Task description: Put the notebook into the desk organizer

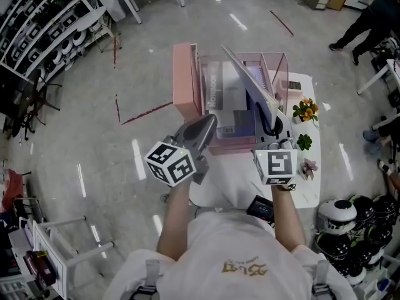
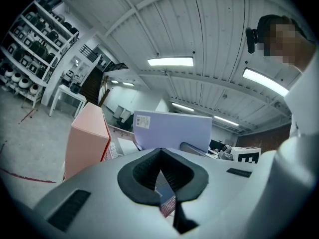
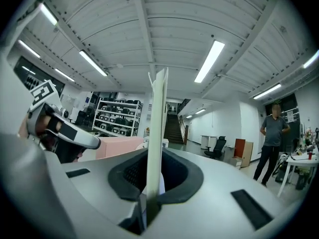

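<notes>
We count one notebook [image 1: 255, 80], one pink desk organizer [image 1: 186, 80] and one white table [image 1: 306, 192]. There are two grippers, the left gripper [image 1: 206, 122] and the right gripper [image 1: 273, 130]. On the table we count three small potted plants: an orange-flowered plant [image 1: 305, 109], a green plant [image 1: 304, 142] and a pinkish plant [image 1: 309, 166]. The right gripper view shows one standing person [image 3: 271, 138].

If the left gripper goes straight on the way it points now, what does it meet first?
Probably the notebook, which stands right ahead of the left gripper; the organizer lies left of that line. Depth is unclear.
</notes>
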Motion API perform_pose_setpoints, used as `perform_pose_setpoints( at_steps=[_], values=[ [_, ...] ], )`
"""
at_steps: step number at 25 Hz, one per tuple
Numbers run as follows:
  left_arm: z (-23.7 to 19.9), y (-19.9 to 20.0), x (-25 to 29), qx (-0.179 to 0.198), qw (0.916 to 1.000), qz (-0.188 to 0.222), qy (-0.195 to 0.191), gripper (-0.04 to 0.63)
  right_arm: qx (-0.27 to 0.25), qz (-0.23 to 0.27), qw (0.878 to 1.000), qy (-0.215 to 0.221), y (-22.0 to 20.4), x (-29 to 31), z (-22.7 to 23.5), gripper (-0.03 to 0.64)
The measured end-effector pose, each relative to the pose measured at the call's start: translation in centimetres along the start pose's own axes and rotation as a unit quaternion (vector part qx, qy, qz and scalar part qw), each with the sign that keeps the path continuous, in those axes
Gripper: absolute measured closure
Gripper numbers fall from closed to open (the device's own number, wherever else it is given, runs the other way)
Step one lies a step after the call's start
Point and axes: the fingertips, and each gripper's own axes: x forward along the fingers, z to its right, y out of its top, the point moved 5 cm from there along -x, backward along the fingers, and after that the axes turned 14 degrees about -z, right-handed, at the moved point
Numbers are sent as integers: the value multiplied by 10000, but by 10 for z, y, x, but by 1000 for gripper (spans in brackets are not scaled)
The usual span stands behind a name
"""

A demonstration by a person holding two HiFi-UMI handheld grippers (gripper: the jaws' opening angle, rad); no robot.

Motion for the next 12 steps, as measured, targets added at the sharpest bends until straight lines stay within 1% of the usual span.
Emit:
perform_pose_setpoints(
  at_steps=[4,12],
  values=[
    [0,0,0,-18,10000,12,8,578,-204,-96,9997,64,-4,10,-6,574],
    [-1,1,-1,-20,10000,27,43,578,-335,-253,9988,257,-6,19,-11,574]
  ],
)
